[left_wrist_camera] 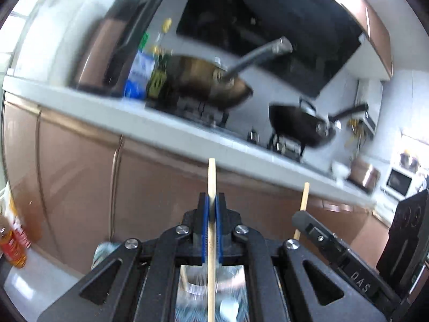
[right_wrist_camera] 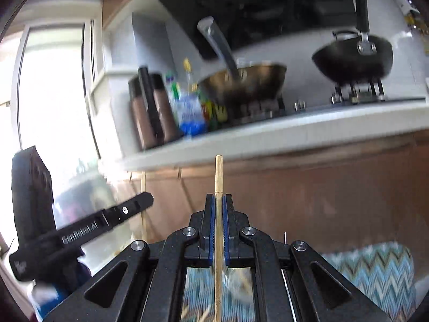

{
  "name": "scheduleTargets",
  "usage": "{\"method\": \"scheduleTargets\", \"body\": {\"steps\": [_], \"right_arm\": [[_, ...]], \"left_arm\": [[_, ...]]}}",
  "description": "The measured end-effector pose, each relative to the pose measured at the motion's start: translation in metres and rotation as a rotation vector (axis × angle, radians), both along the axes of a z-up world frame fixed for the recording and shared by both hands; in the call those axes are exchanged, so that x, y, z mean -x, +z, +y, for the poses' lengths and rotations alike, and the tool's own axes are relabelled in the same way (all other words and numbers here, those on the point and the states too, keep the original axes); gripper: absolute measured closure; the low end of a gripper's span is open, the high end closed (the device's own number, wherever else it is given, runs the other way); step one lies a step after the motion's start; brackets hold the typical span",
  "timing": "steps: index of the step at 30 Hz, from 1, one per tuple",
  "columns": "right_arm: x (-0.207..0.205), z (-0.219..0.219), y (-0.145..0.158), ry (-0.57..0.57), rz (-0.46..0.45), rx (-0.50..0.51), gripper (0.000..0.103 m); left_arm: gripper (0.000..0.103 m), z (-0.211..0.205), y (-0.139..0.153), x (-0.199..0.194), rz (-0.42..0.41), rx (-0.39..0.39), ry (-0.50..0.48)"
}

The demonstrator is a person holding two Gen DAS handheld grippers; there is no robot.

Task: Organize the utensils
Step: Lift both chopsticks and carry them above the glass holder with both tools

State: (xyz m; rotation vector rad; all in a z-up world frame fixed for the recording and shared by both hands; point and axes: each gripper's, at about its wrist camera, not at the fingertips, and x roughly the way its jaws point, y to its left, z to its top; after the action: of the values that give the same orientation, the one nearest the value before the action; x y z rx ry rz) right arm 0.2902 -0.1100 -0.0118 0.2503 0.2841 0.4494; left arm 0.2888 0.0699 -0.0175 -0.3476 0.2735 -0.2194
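My left gripper (left_wrist_camera: 211,201) is shut on a flat pale wooden stick (left_wrist_camera: 211,177) that stands up past its blue pads and runs down below them. In the right wrist view my right gripper (right_wrist_camera: 218,201) is shut on a round bamboo chopstick (right_wrist_camera: 218,174), also upright between the pads. Each gripper shows in the other's view: the right one (left_wrist_camera: 301,217) with its chopstick (left_wrist_camera: 304,196) at the left view's right, the left one (right_wrist_camera: 146,198) at the right view's left. Below both lies a blue zigzag-patterned cloth (right_wrist_camera: 375,268), and a clear glass (left_wrist_camera: 198,281) shows blurred under the left gripper.
Ahead runs a white counter (left_wrist_camera: 166,126) over brown cabinet doors (left_wrist_camera: 77,166). On the stove stand a brass-coloured wok (left_wrist_camera: 209,80) and a black wok (left_wrist_camera: 303,126). Bottles and a blue packet (left_wrist_camera: 139,75) stand at the counter's left. An orange bottle (left_wrist_camera: 12,247) is at the far left.
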Motion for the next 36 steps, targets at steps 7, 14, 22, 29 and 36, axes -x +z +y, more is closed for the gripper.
{"method": "scheduleTargets", "body": {"steps": [7,14,22,29,36], "right_arm": [[-0.064,0.010,-0.027,-0.045,-0.051,-0.021,0.098],[-0.082,0.012,-0.074,-0.089,-0.038,0.015,0.098],[-0.073,0.015,-0.099,-0.093,-0.025,0.060,0.098],[-0.053,0.007,-0.092,-0.096,-0.029,0.051,0.070],[-0.021,-0.005,-0.055,-0.110,-0.050,0.032,0.069]], "left_arm": [[0.098,-0.013,-0.022,-0.057,-0.080,0.007,0.085],[0.098,-0.013,-0.062,-0.074,-0.113,0.009,0.178],[0.098,-0.023,-0.090,-0.077,-0.101,-0.035,0.213],[0.082,-0.020,-0.087,-0.067,-0.085,-0.059,0.209],[0.066,-0.010,-0.045,-0.028,-0.122,-0.089,0.222]]}}
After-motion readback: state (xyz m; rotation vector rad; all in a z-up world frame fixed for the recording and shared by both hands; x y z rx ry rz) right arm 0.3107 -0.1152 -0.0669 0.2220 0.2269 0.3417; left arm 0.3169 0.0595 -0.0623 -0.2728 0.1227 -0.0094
